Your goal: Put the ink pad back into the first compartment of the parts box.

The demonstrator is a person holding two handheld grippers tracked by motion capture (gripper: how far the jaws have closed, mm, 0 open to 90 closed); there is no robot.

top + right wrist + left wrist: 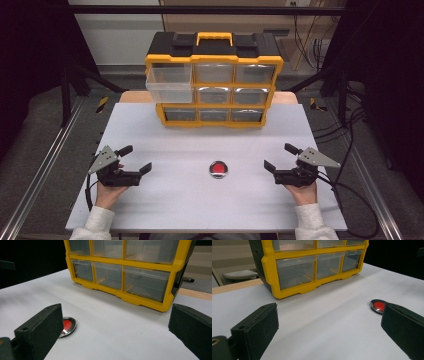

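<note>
Left claw (329,327) jaw hides red disc (378,306) edge.

white table (165,200), yellow drawer cabinet (214,85), round red disc (218,169)

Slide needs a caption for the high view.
Two open grippers, left and right, flank a red disc before a yellow drawer cabinet.

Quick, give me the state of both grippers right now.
Left gripper: open, holding nothing, jaws spread wide above the table.
Right gripper: open, holding nothing, jaws spread wide above the table.
</note>
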